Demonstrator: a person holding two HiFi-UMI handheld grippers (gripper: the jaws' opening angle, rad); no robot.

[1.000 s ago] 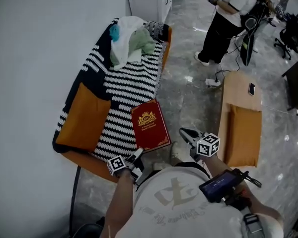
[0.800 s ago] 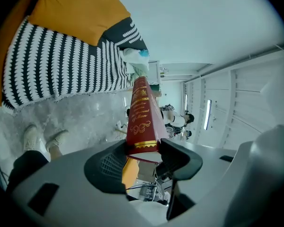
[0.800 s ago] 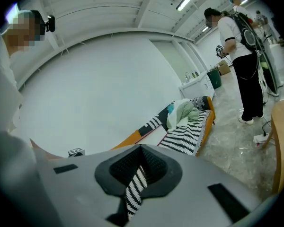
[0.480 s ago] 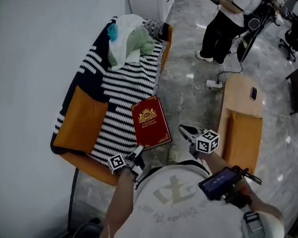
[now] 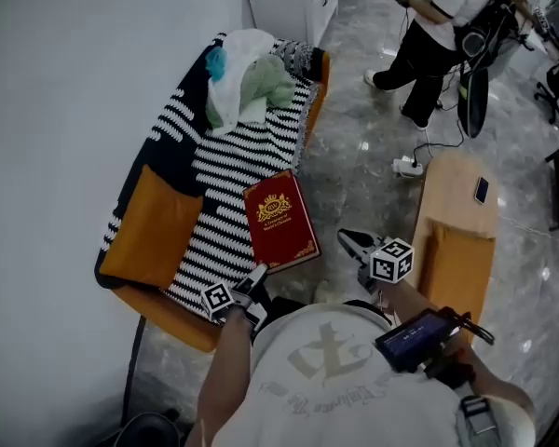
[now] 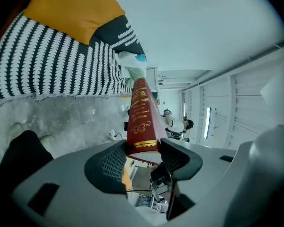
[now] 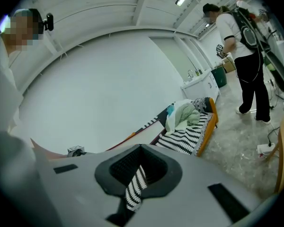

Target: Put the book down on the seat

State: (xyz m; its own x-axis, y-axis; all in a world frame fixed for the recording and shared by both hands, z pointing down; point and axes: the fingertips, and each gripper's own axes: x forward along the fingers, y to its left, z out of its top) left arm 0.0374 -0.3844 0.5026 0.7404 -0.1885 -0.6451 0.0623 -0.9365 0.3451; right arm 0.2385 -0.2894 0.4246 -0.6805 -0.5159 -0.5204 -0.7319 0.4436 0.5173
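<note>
The left gripper (image 6: 143, 148) has its fingers (image 6: 109, 163) spread wide and clenched on the bottom edge of a red hardback book (image 5: 279, 220) with gold lettering. The book hangs over the front edge of the orange-cushioned seat (image 5: 154, 222); whether it touches the seat I cannot tell. The right gripper (image 7: 139, 148) has its fingertips together and holds nothing; only striped cloth shows through the gap behind them. A black-and-white striped blanket (image 5: 228, 170) covers the seat, which stands against a white wall (image 5: 65, 110), with pale crumpled clothes (image 5: 247, 87) at its far end. To the right lie grey marbled floor (image 5: 363, 189) and a light wooden bench (image 5: 456, 194). A person in a white top (image 5: 438, 35) stands beyond.
</note>
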